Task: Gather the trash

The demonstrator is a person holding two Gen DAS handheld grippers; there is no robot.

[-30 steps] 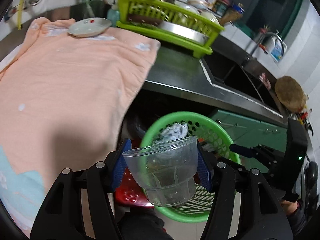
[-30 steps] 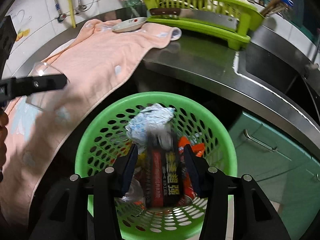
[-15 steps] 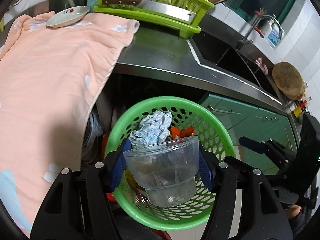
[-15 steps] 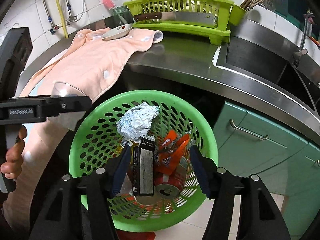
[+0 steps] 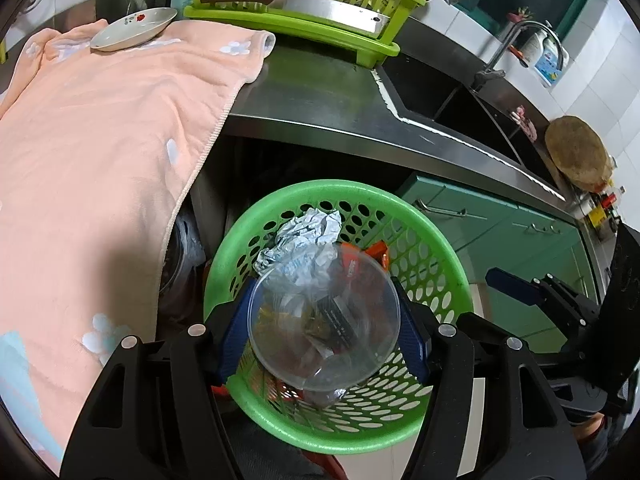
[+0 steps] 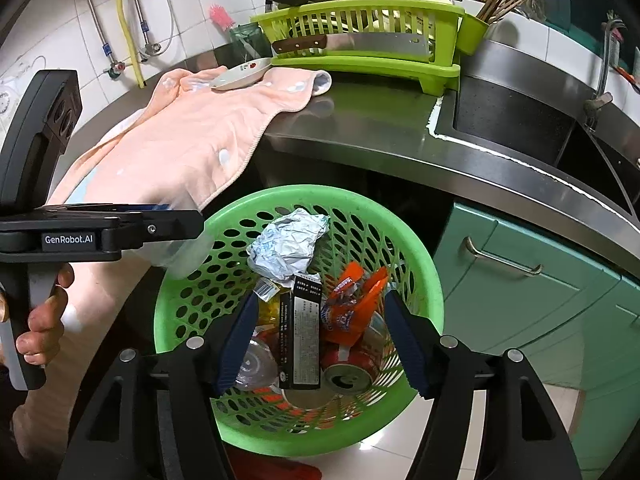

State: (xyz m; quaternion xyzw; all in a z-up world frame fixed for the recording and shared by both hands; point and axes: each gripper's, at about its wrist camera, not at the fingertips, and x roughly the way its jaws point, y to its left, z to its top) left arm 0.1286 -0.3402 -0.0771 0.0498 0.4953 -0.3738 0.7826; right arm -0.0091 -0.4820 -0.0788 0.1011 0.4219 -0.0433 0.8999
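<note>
A green perforated basket (image 6: 424, 272) stands on the floor below the counter edge. It holds a crumpled white-blue wrapper (image 6: 286, 244), a black box (image 6: 302, 340), orange wrappers (image 6: 352, 304) and a can (image 6: 346, 378). My right gripper (image 6: 320, 320) hovers above the basket. Its jaws are opening; nothing is gripped, and the black box lies loose below them. My left gripper (image 5: 323, 304) is shut on a clear plastic cup (image 5: 320, 344), tipped with its mouth towards the camera, over the basket's (image 5: 256, 224) near side. In the right wrist view this cup (image 6: 188, 252) hangs above the basket's left rim.
A peach towel (image 6: 180, 148) drapes over the steel counter (image 6: 360, 128) with a small plate (image 6: 240, 74) on it. Behind stand a lime dish rack (image 6: 360, 40) with a cleaver, and a sink (image 6: 520, 124) to the right. Green cabinet doors (image 6: 520, 280) lie right of the basket.
The right jaws widened and the black box dropped from them into the basket. The left gripper carried the cup over the basket and tipped it forward.
</note>
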